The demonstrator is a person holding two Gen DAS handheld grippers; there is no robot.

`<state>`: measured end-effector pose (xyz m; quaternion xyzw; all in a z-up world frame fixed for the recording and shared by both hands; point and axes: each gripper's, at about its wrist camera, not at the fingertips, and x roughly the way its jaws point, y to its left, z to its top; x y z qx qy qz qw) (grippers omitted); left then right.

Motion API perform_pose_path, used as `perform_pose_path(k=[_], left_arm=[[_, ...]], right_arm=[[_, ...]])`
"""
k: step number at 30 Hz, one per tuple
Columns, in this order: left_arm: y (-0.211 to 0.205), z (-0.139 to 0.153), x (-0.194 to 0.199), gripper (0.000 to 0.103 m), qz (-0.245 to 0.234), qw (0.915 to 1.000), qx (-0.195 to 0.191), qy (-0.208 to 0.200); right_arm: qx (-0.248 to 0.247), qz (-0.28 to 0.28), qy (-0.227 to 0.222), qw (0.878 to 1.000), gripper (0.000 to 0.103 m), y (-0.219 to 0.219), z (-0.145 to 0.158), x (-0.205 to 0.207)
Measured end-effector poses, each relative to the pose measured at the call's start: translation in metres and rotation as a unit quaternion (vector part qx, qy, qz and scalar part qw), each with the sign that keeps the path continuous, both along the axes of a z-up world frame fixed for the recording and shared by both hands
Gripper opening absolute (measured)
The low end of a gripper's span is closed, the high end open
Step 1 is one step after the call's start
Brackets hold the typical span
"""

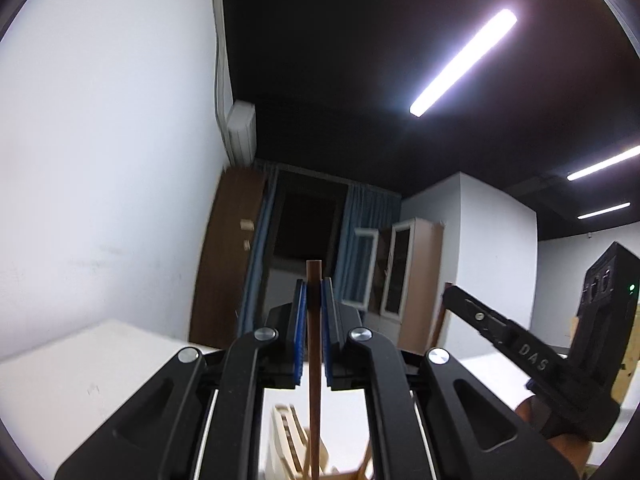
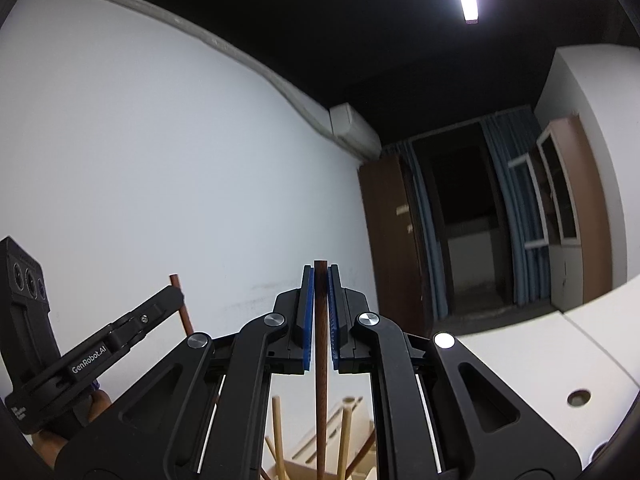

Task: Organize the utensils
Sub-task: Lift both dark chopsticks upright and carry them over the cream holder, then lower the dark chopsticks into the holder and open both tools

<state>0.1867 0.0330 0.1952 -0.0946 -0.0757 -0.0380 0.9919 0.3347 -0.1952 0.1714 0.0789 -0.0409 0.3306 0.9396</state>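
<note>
Both jaws are clamping shut, each on a brown chopstick. Left gripper (image 1: 314, 292) is pinching its stick (image 1: 314, 344) between the blue pads (image 1: 301, 320); the stick is standing near upright, its top poking just above the fingertips, its lower end running down out of frame. Right gripper (image 2: 320, 280) is doing the same with a darker stick (image 2: 321, 360), also upright, tip just clear of the pads (image 2: 307, 320).

Landmark: wooden holder (image 2: 340, 440), low in frame under both grippers. Both held sticks are hanging above it, lower ends dropping toward it; can't tell if either is touching it. Pale chopsticks (image 2: 277, 436) are leaning in or by the holder, beside the right stick. In the left view only a corner of the holder (image 1: 290, 440) is showing, just left of the held stick.

Each gripper is showing in the other's view, off to the side and above the holder. A hand (image 1: 568, 436) is gripping the right one. Holder is sitting on a white table (image 2: 520, 360).
</note>
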Motion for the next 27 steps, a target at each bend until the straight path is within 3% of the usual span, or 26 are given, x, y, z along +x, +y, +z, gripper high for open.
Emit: perform_pose_path(k=[13,27], left_arm=[[0.001,-0.021,0.028,0.007,-0.019,0.9973,0.02,0.069],[-0.001,-0.036,0.037,0.007,-0.022,0.9955,0.033,0.086]], right_arm=[[-0.048,-0.002,0.048,0.998,0.006,0.02,-0.023,0.014],[-0.078,-0.003,0.081,0.994,0.006,0.028,-0.037,0.019]])
